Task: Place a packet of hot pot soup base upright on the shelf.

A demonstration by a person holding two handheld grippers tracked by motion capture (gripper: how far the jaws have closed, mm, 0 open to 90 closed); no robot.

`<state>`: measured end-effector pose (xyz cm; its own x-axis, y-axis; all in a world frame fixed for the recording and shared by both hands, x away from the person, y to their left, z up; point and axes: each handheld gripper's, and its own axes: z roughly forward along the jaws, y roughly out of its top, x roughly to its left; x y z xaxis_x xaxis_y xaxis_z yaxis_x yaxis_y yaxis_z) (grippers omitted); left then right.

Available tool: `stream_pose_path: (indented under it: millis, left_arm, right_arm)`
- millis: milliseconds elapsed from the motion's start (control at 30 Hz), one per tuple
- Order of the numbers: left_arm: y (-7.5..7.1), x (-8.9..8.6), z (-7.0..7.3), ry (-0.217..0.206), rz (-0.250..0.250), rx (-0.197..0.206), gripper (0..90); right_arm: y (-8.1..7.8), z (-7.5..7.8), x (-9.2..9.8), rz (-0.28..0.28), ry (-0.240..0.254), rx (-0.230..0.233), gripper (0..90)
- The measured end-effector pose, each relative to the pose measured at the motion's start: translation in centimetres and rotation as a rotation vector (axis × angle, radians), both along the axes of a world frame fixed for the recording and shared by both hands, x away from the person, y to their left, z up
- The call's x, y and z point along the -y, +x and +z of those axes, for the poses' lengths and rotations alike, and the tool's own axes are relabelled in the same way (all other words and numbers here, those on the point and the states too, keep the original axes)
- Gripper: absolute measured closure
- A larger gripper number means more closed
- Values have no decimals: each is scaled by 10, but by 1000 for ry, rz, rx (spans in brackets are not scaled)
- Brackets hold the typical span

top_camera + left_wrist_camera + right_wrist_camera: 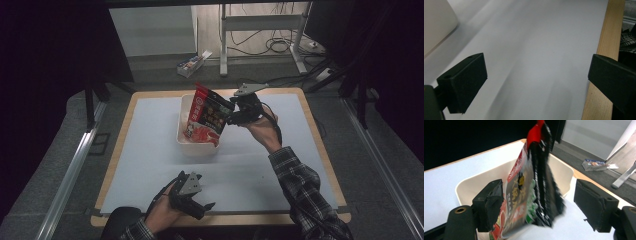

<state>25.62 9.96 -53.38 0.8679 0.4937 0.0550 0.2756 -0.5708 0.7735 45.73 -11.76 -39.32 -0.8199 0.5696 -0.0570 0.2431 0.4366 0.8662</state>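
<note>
The red-and-black printed snack pouch (pixel 529 187), its writing unreadable, hung over the white plastic tub (pixel 186 140) between the right gripper's (pixel 537 207) wide jaws; the left gripper (pixel 536 75) gaped, holding nothing, near the table's front edge.

White-covered wooden table (pixel 150 165) bears a cream tub (pixel 186 145).

The snack bag (pixel 529 192) is blurred and cut off below; the bin (pixel 436 25) is cropped at the corner.

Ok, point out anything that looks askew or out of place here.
The snack packet is tilted, its lower end in the white tub, not lying flat. In the right gripper view the right tool stands open around it, one pad touching. A small box lies on the floor beyond the table.
</note>
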Motion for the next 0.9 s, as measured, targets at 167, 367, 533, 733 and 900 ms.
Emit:
stream_pose_path:
  millis: [167,367,533,733,900]
  left_arm:
    - [0,0,1,-6,1,-12,19]
    - [0,0,1,-1,0,-22,19]
    - [0,0,1,2,1,-24,19]
    - [0,1,0,7,-2,-22,19]
    - [0,2,0,18,-4,-22,20]
  right_arm:
    - [-4,2,8,-3,31,-10,222]
    - [-12,6,13,3,24,-22,200]
    - [-15,3,17,-4,14,-45,188]
    - [-17,-3,23,-9,14,-68,181]
    - [-18,-8,26,-10,13,-85,177]
